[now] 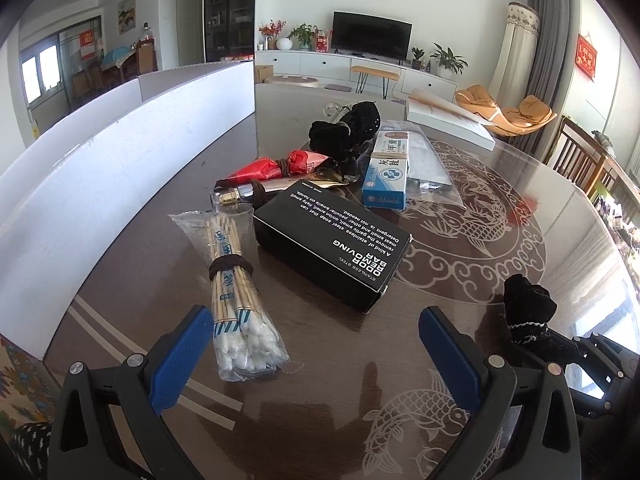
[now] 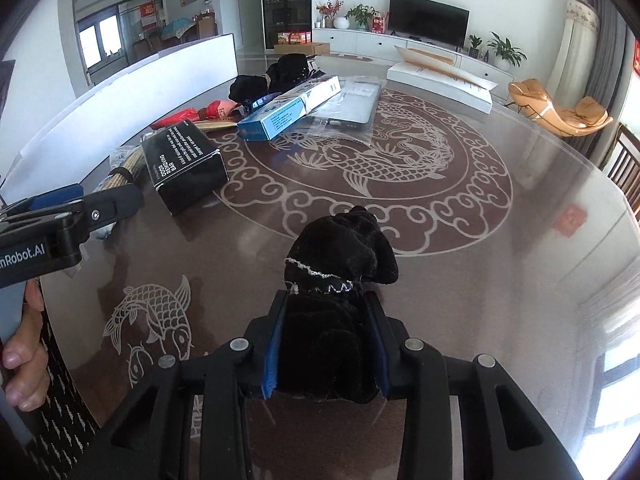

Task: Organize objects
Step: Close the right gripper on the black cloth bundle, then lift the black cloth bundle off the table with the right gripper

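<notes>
The round glass-topped worktop (image 2: 500,240), printed with fish and cloud patterns, has a long white board (image 1: 100,184) standing along its left edge. Toward the far left of the worktop lies a cluster of things: a black box (image 1: 332,244) marked as an odor removing bar, with a blue and white carton (image 1: 386,172) just beyond it and a bag of cotton swabs (image 1: 236,296) bound with a dark band on its near left. Nearer, the right tool (image 2: 326,344) is pinching a black velvet pouch (image 2: 344,252) between its blue pads, above the worktop's near middle. The left tool (image 1: 316,360) hovers with its jaws spread wide, nothing between them, the swab bag beside its left finger.
</notes>
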Available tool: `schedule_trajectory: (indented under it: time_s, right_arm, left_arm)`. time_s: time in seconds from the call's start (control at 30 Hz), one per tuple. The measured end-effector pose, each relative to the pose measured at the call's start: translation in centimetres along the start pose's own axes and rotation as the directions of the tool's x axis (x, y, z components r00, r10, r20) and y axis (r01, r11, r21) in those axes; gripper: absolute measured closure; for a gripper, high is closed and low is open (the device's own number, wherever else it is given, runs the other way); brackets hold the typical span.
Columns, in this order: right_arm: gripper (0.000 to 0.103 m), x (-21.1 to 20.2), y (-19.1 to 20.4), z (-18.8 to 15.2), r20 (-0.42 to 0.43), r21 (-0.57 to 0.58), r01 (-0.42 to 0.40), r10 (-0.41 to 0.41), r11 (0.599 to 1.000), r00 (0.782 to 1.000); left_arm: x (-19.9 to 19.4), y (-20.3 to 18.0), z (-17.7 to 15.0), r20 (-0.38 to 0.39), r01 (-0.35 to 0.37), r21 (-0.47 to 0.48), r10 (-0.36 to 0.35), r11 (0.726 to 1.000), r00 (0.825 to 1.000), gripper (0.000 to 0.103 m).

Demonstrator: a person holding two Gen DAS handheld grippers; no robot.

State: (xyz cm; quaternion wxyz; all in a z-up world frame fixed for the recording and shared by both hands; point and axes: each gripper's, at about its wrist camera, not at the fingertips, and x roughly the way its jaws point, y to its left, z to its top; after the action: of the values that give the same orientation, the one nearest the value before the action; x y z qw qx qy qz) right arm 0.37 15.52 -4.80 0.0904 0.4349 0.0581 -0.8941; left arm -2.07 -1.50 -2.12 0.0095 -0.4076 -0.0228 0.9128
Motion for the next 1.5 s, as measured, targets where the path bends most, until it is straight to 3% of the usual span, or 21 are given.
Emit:
schedule_trajectory:
  time_s: [0.07, 0.13, 0.17, 0.33, 0.7, 1.5]
  right_arm:
    - [0.061, 0.1, 0.1, 0.0, 0.003, -0.005, 0.019, -0.019, 1.0, 1.0]
    - [0.036, 0.5, -0.1, 0.3, -0.001, 0.002, 0.038, -0.038, 0.999, 0.999]
    - [0.031, 0.6, -0.1, 0.4, -0.001, 0.007, 0.045, -0.045, 0.999, 0.999]
    - [0.018, 1.0, 0.0, 0.5, 0.004, 0.009, 0.037, -0.037, 0.999, 0.999]
    - [0.008, 1.4, -0.8, 0.3, -0.009, 0.062, 0.03, -0.03, 0.998, 1.0]
    - [0.007, 1.3, -0.7, 0.2, -0.005, 0.058, 0.041, -0.041, 0.997, 0.999]
  left_arm:
    - [-0.1, 0.0, 0.0, 0.002, -0.002, 0.0, 0.002, 1.0, 1.0, 0.0]
    - [-0.1, 0.1, -0.1, 0.001, -0.002, -0.003, 0.002, 1.0, 1.0, 0.0]
    - [-0.1, 0.1, -0.1, 0.001, -0.002, -0.004, 0.002, 1.0, 1.0, 0.0]
    - [-0.1, 0.2, -0.1, -0.005, 0.001, -0.007, -0.001, 1.0, 1.0, 0.0]
    - [-0.1, 0.1, -0.1, -0.004, 0.004, -0.002, -0.004, 1.0, 1.0, 0.0]
    - [-0.7, -0.3, -0.3, 0.01, -0.008, 0.017, 0.008, 1.0, 1.0, 0.0]
